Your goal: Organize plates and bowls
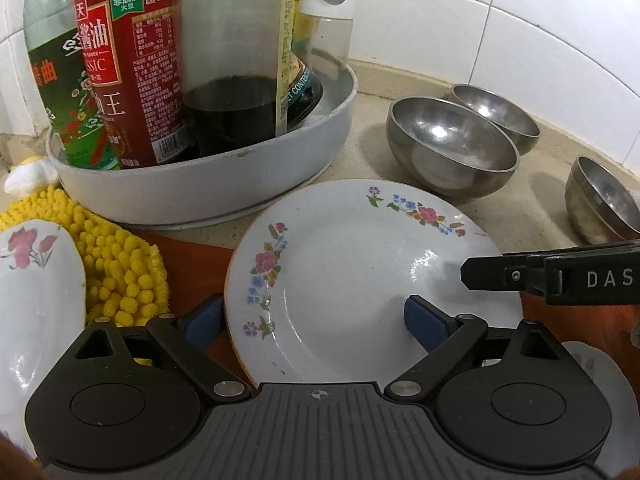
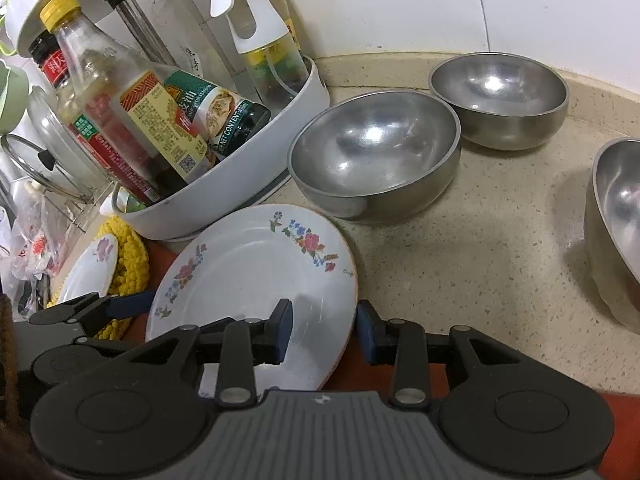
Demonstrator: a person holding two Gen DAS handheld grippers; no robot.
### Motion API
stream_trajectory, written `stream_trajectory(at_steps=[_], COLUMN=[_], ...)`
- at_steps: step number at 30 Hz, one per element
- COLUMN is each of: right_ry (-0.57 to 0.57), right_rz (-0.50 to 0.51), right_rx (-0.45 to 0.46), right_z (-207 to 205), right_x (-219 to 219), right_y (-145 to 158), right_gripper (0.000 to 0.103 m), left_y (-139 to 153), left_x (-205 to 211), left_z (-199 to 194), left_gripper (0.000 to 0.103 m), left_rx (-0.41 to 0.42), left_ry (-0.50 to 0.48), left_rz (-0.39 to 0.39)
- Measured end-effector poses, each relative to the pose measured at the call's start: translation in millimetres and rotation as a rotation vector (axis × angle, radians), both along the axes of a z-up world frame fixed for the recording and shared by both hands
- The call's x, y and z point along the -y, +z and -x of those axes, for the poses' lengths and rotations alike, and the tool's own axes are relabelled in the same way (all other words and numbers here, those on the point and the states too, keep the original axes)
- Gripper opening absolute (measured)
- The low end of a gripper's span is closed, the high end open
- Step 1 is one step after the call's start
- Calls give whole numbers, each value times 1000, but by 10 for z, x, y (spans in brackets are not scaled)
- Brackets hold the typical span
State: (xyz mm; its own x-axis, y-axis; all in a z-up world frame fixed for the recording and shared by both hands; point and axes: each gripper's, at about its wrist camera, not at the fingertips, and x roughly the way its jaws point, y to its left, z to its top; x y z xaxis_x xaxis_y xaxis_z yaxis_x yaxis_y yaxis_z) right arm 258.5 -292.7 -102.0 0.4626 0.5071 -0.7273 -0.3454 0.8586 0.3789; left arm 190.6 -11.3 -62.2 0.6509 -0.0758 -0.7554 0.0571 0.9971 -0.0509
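Plate flat, partly on the red board, partly on the counter, just beside the bottle tray. Left gripper spread wide across the plate's left rim, one pad outside it, one over the well, nothing pinched; likely set so to catch that edge. Right gripper narrow, right rim in the gap, outer pad at the edge, no squeeze visible; probably paired with the left for a two-sided lift of a flat, slippery dish. Steel bowls loose behind on the counter, untouched. Second plate off to the left by the yellow mat. Judged early in the task: nothing stacked yet.
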Motion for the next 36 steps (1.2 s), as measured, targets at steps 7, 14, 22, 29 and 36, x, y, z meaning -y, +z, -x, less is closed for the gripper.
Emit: stream_trajectory(at_steps=[7, 14, 22, 29, 36], right_ry=[34, 4, -29, -52, -67], right_rz=[-24, -35, -70, -107, -120], right_rx=[36, 35, 49, 65, 90], right_z=[73, 79, 106, 102, 233], right_x=[79, 61, 80, 102, 194], right_y=[-14, 47, 215, 367, 554], right_gripper=[30, 30, 30, 25, 25], left_y=[-8, 65, 216, 445, 563], left_x=[-9, -92, -161, -184, -100], left_z=[61, 46, 141, 227, 354], left_gripper=[97, 88, 86, 86, 86], left_rx=[18, -9, 12, 64, 82], left_ry=[-30, 33, 63, 69, 42], left_rz=[5, 47, 90, 102, 113])
